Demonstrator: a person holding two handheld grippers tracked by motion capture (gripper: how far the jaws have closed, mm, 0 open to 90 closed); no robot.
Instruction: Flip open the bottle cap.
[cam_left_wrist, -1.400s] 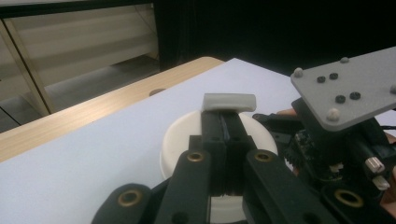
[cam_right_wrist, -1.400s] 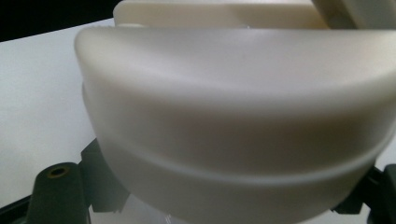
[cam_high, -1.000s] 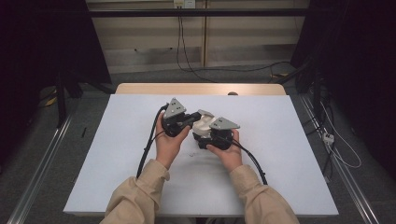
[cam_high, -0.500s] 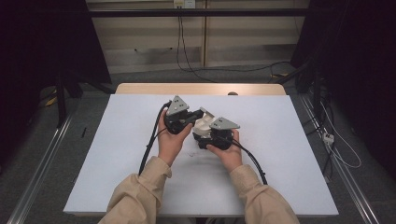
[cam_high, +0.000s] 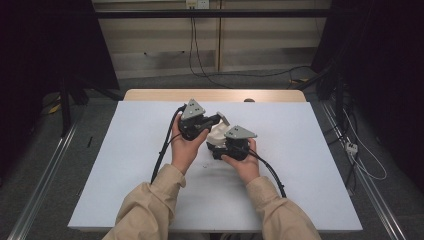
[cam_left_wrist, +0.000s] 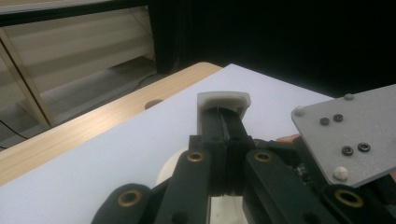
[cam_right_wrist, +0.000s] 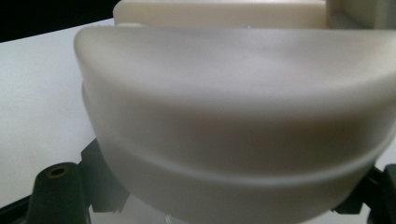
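A person's two hands meet at the middle of the white table (cam_high: 310, 165). A cream plastic object (cam_high: 216, 133) sits between them. My right gripper (cam_high: 215, 146) is shut on its rounded body (cam_right_wrist: 233, 116), which bulges close above the black fingers (cam_right_wrist: 58, 186). My left gripper (cam_high: 219, 118) points right from above. Its jaws are pressed together (cam_left_wrist: 223, 116), their tips gripping a small upright cream piece (cam_left_wrist: 223, 99) of the object. The right gripper's grey plate (cam_left_wrist: 345, 133) lies just beside the left jaws.
A bare wooden strip (cam_high: 215, 95) runs along the table's far edge, with a round hole (cam_high: 248, 100) in it. Black cables (cam_high: 162, 150) trail from both grippers toward the near edge. Metal rails and loose cords lie on the floor at both sides.
The left hand and its gripper have edged slightly right and farther away. The right hand and the cream object have stayed put.
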